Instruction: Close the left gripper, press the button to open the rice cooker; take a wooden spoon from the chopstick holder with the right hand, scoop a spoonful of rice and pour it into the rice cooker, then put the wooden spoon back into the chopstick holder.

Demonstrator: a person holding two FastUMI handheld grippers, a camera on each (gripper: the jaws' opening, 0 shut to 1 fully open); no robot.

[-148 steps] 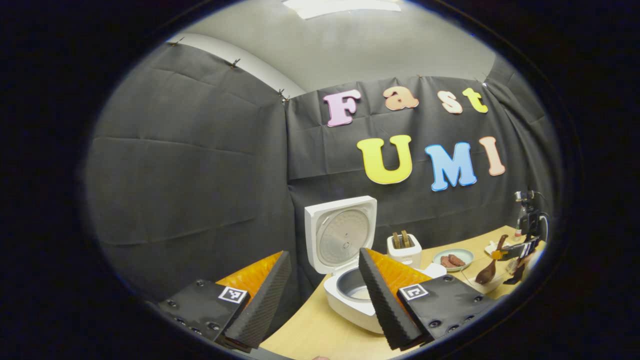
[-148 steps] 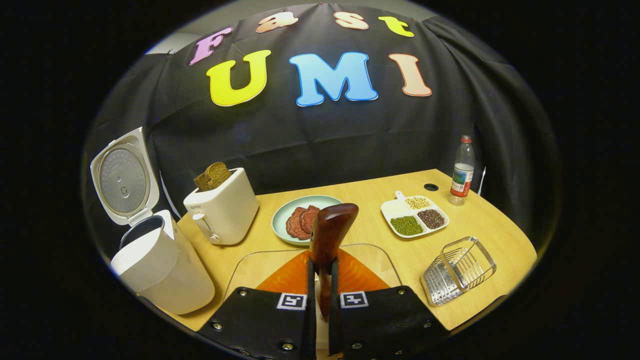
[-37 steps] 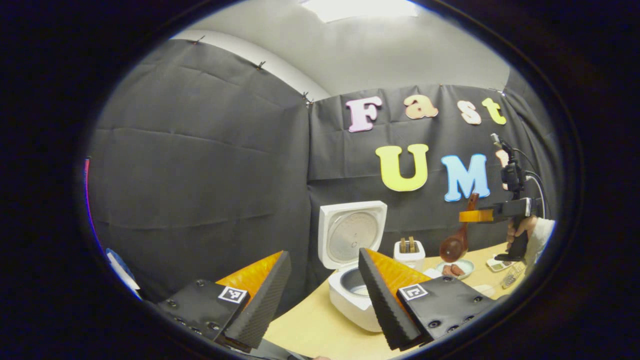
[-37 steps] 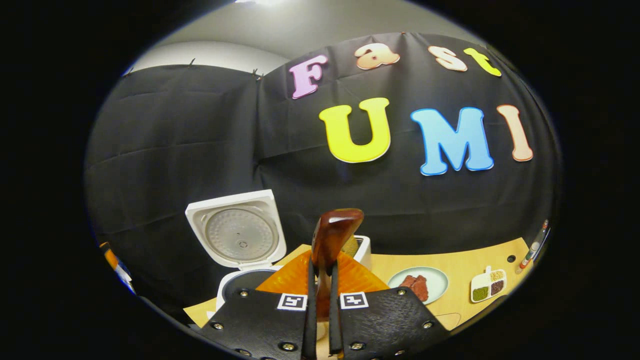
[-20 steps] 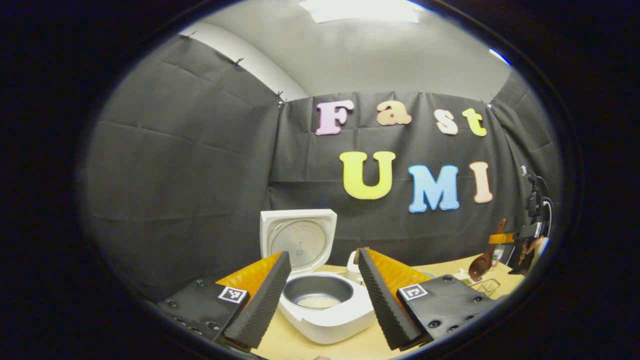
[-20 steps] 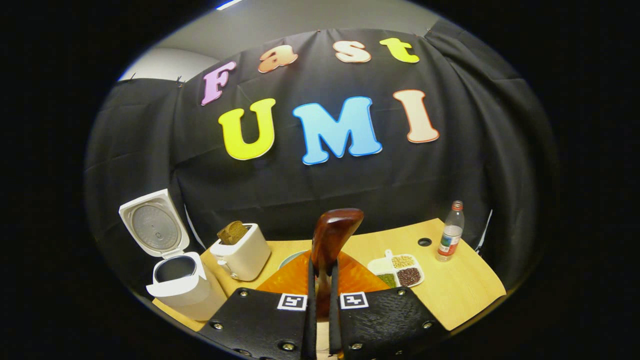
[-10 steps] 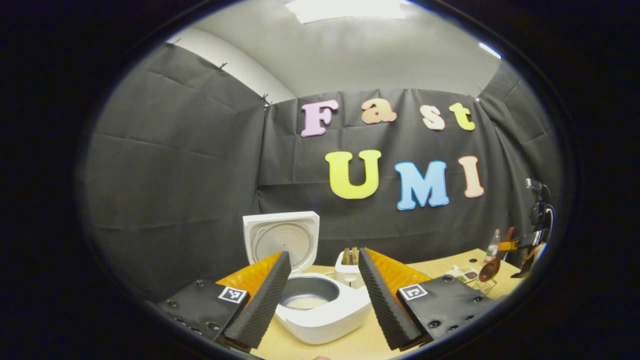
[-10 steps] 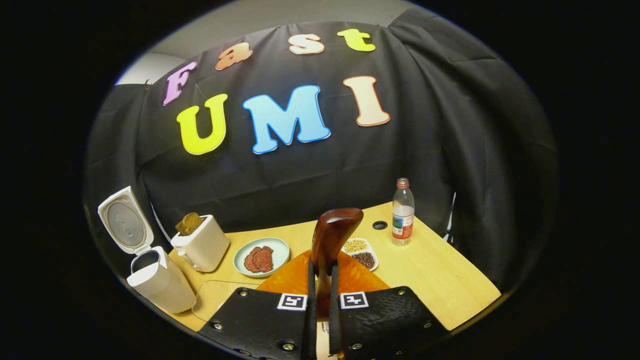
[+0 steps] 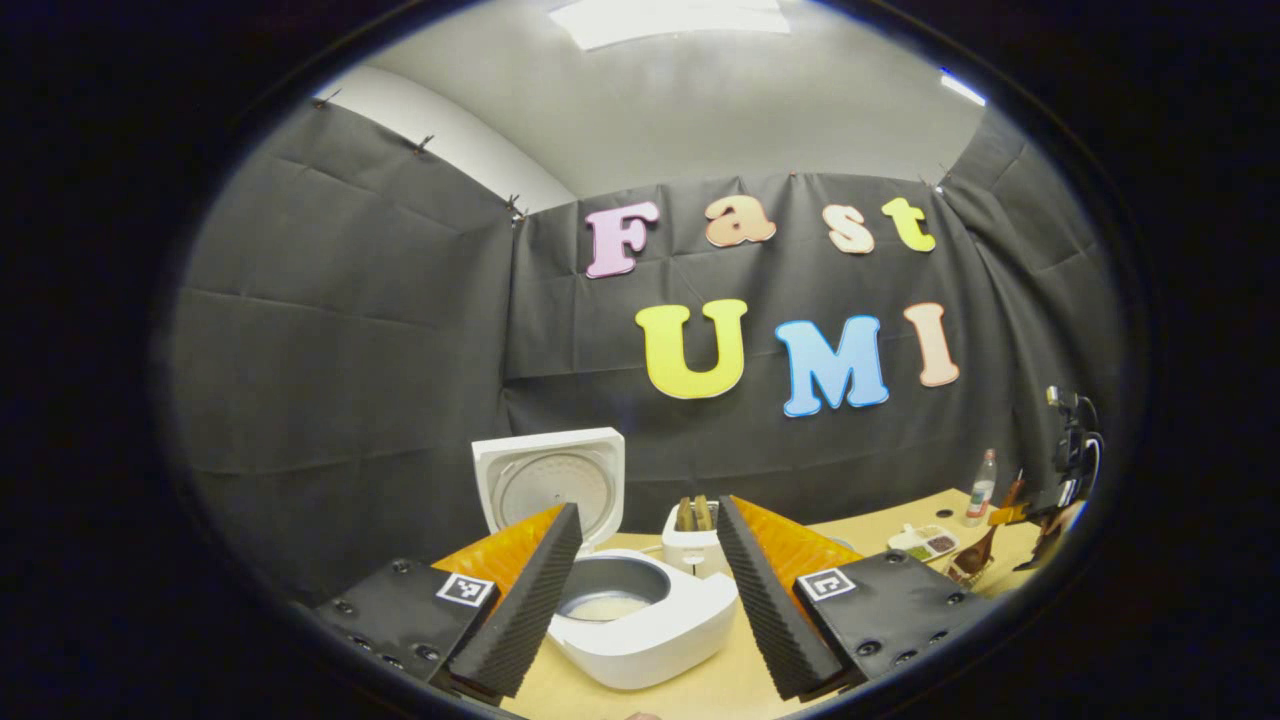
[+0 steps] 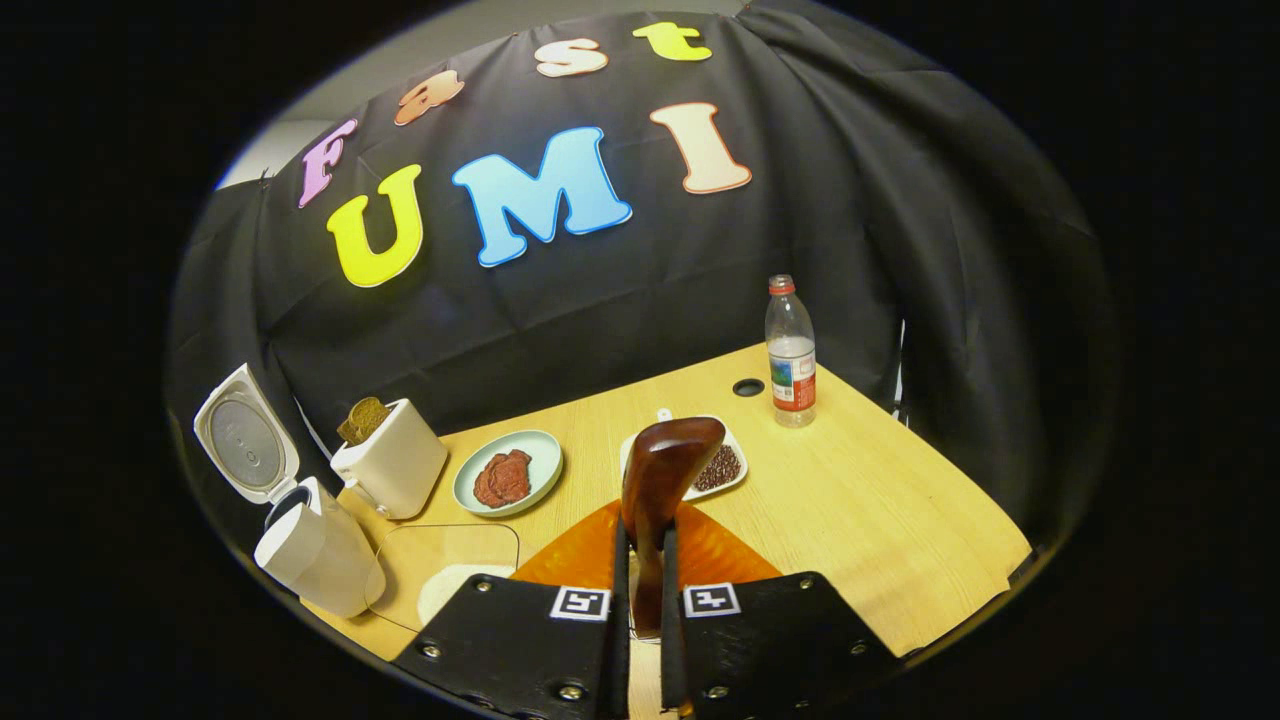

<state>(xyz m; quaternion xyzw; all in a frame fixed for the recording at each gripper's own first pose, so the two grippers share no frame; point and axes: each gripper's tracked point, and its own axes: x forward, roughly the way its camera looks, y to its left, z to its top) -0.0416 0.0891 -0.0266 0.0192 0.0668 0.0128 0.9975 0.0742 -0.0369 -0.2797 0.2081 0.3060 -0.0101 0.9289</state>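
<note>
1. We see the right gripper (image 10: 640,575) clamped on the wooden spoon (image 10: 662,480); both fingers press the handle, which stands up between them.
2. In the left gripper view, the right gripper (image 9: 1010,514) sits far to the right over the table (image 9: 880,525), with the wooden spoon's bowl hanging low beneath it; the chopstick holder is too small there for us to make out.
3. The left gripper (image 9: 645,590) has its fingers spread apart, holding nothing, with the rice cooker (image 9: 640,620) beyond them.
4. The rice cooker lid (image 9: 548,480) stands upright and open; a pale layer lies in the inner pot (image 9: 610,600).
5. In the right gripper view, the rice cooker (image 10: 315,555) stands at the table's left end, a toaster (image 10: 395,465) with bread just beside it.
6. A plate (image 10: 508,472) of reddish slices, a divided dish (image 10: 720,468) and a bottle (image 10: 790,350) stand farther right.
7. A clear container (image 10: 450,565) sits near the front edge.
</note>
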